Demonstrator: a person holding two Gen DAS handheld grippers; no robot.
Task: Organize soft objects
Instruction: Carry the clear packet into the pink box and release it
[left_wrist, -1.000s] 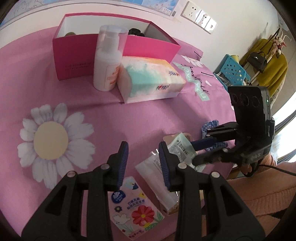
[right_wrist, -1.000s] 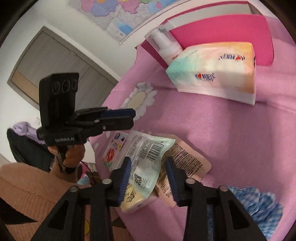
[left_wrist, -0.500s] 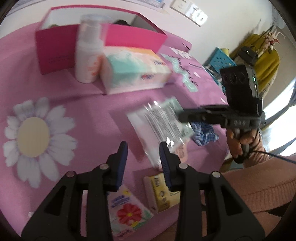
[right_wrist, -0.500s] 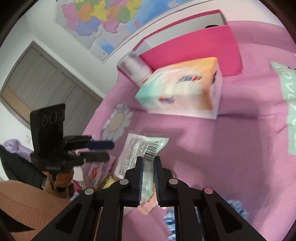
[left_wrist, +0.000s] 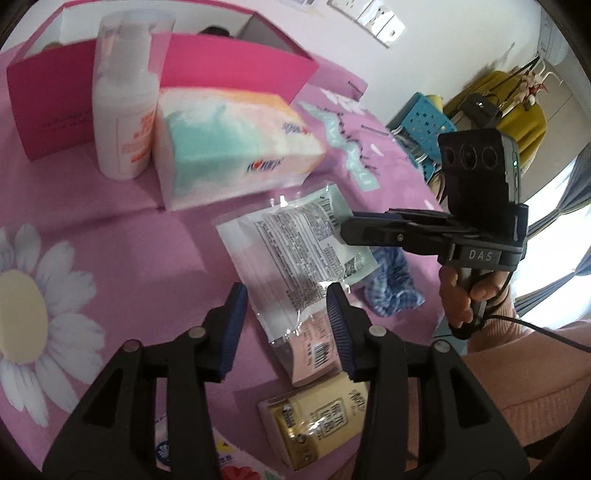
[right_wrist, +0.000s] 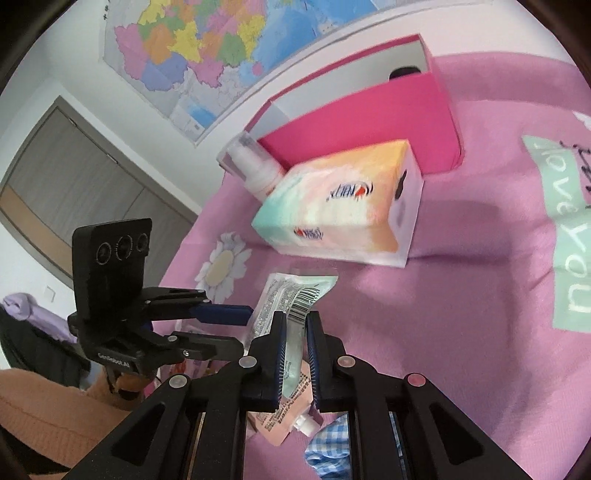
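Observation:
A flat white-and-green packet (left_wrist: 303, 251) with printed text and a barcode hangs lifted above the pink cloth. My right gripper (right_wrist: 295, 319) is shut on its end, also seen side-on as the right gripper (left_wrist: 347, 232) in the left wrist view. My left gripper (left_wrist: 285, 299) is at the packet's (right_wrist: 291, 295) other end. Its jaws are opening and the packet's edge lies between them, with neither pad pressing on it. Seen from the right wrist, the left gripper (right_wrist: 242, 328) is just left of the packet.
Under the packet lie a pink spouted pouch (left_wrist: 314, 350), a yellow tissue pack (left_wrist: 317, 417) and a blue checked scrunchie (left_wrist: 391, 280). Behind stand a soft tissue pack (left_wrist: 229, 147), a white pump bottle (left_wrist: 123, 110) and an open pink box (left_wrist: 240, 62). A person's hand holds each gripper.
The right gripper closed on the packet and lifted it off the pile, away from the table edge. The left gripper's jaws widened and it moved in on the packet's free end.

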